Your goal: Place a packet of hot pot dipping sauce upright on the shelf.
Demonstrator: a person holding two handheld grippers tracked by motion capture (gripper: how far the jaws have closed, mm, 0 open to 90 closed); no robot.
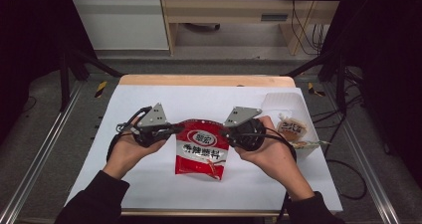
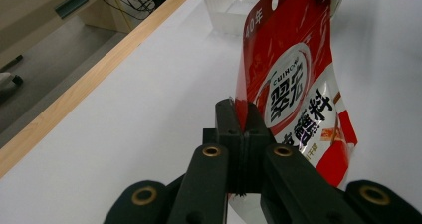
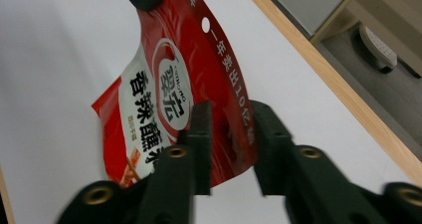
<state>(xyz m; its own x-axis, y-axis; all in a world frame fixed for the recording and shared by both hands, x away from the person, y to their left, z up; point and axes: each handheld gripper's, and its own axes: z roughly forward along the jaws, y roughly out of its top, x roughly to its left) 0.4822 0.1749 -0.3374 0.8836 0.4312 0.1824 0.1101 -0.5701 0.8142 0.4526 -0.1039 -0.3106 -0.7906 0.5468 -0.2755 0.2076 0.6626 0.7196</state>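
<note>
A red snack pouch (image 1: 201,152) with white lettering hangs over the white table cover, its lower end toward the person. My left gripper (image 1: 180,129) is shut on the pouch's upper left corner. In the left gripper view the two jaws (image 2: 239,109) are pressed together on the edge of the pouch (image 2: 293,84). My right gripper (image 1: 223,131) is at the upper right corner. Its jaws (image 3: 231,119) stand apart there, with the pouch's edge (image 3: 169,84) loose in the gap between them.
A clear plastic box (image 1: 283,102) stands at the right of the table, with small snack packets (image 1: 292,128) lying against its near side. The white cover (image 1: 149,184) ends at a wooden far edge (image 1: 199,79). Black frame posts stand at both sides.
</note>
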